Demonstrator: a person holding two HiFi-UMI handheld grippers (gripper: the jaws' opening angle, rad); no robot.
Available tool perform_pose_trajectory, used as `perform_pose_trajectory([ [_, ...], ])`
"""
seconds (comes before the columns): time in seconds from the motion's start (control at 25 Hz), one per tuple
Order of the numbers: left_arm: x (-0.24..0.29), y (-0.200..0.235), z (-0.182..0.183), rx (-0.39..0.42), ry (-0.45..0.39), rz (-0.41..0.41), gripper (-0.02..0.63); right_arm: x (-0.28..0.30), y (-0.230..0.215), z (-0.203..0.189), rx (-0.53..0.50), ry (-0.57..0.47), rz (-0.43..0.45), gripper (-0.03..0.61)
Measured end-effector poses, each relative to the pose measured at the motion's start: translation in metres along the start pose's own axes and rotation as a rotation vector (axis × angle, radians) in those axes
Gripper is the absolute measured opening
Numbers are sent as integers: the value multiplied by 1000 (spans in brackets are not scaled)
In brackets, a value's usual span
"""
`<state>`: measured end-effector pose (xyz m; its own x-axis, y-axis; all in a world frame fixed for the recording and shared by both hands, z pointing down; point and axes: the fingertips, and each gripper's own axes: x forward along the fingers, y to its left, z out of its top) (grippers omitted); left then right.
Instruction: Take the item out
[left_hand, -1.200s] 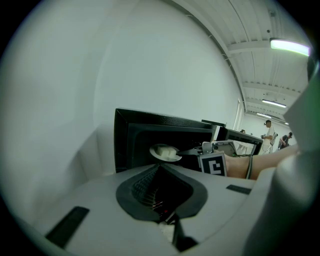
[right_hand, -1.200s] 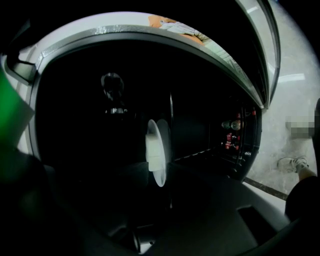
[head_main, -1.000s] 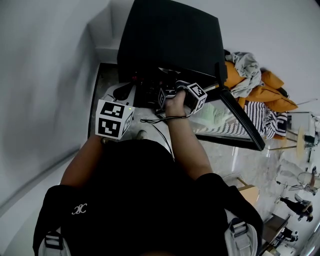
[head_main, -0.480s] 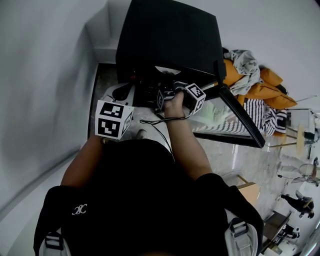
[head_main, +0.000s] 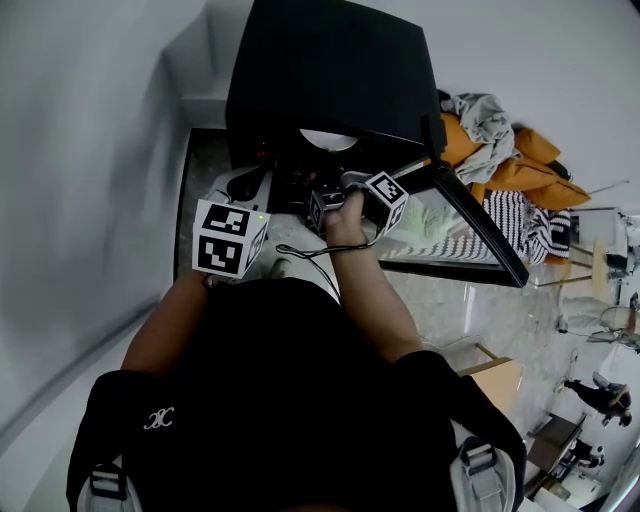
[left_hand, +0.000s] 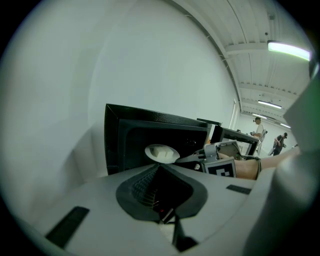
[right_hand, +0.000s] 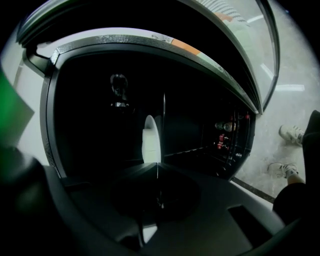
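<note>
**A:** What is changing?
**B:** The jaws of the right tool (right_hand: 157, 166) are just being closed on the rim of the white round plate (right_hand: 151, 140), inside the open black oven (head_main: 330, 70). Withdrawal is seemingly being enabled.
**A:** And the left tool (left_hand: 159, 166)?
**B:** It is being held closed, empty.

Pale grey marbled floor (head_main: 450, 300), glossy. Standing on it, against white wall (head_main: 90, 150): black box-shaped oven (head_main: 330, 70), door open. Just right of oven: heap of orange, grey and striped cloth (head_main: 520, 175). Nearer, well apart: tan cardboard box (head_main: 497, 382). Beside oven: pair of white shoes (right_hand: 290, 132).
</note>
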<state>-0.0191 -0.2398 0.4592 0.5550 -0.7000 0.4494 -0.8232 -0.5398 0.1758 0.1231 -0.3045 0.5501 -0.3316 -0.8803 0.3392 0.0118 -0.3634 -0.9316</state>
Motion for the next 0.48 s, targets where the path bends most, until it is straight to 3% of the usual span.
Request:
perform_pose_trajectory([
  [0.48, -1, 4, -3, 0, 8, 14, 8, 12, 2, 9, -4, -8, -15, 37],
])
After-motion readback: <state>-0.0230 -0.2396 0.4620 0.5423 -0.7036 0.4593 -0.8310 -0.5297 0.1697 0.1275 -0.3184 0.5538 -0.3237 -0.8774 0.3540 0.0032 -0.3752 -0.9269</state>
